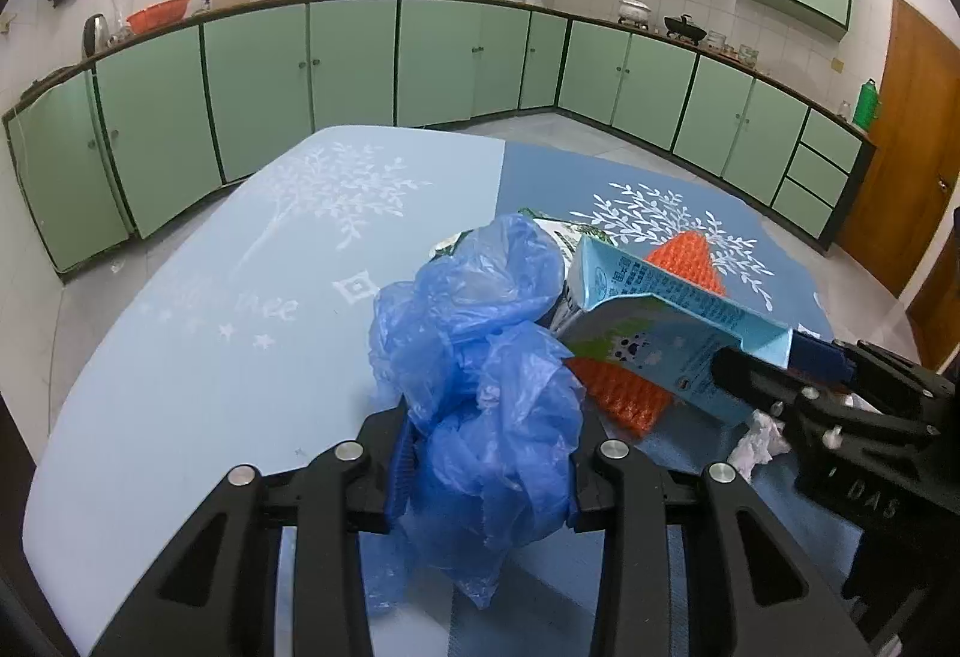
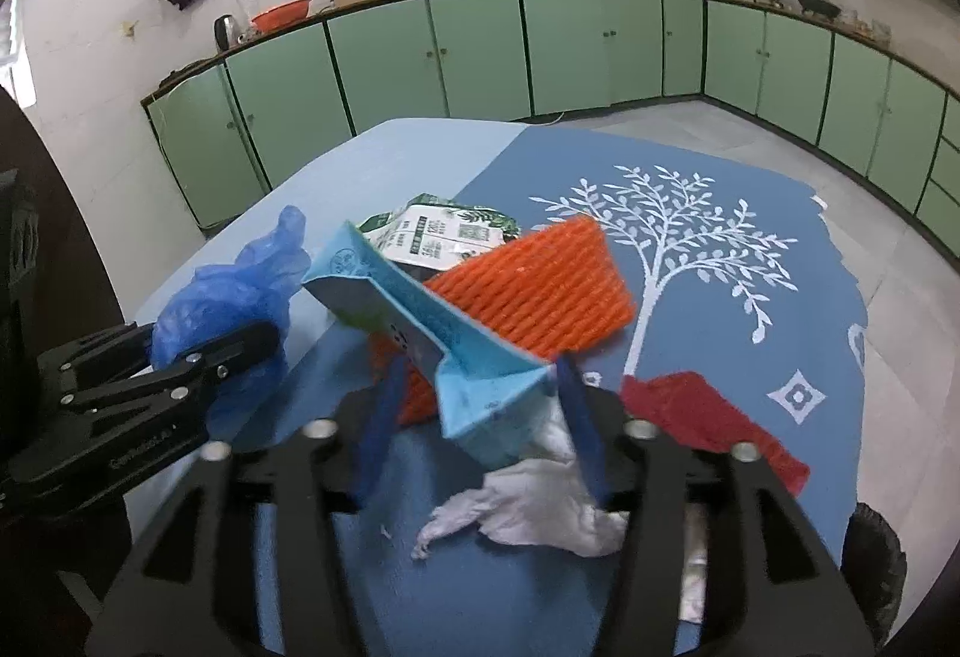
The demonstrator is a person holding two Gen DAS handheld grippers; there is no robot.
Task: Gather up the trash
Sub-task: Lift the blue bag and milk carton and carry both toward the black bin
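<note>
The left tongs (image 1: 486, 471) clamp a crumpled blue plastic bag (image 1: 480, 357), which billows up between the blue-padded fingers above the pale half of the worktop (image 1: 180, 357). Just to their right, the right tongs (image 2: 474, 429) grip the folded end of a light blue milk carton (image 2: 420, 321), holding it tilted, its far end raised over the rest of the litter. In the left wrist view the same carton (image 1: 660, 321) leans against the bag, and the right tongs (image 1: 798, 363) reach in from the right edge. Under and behind the carton lies an orange foam net (image 2: 540, 291). A green-and-white carton (image 2: 444, 231) lies flat beyond it. A crumpled white tissue (image 2: 534, 507) sits on the dark blue cloth just below the right tongs, touching the carton's lower corner. A red net (image 2: 708, 417) lies near the tissue, on the right. A white tree print (image 2: 678, 237) decorates the cloth beyond. Green cabinets (image 2: 480, 51) line the kitchen walls behind.
</note>
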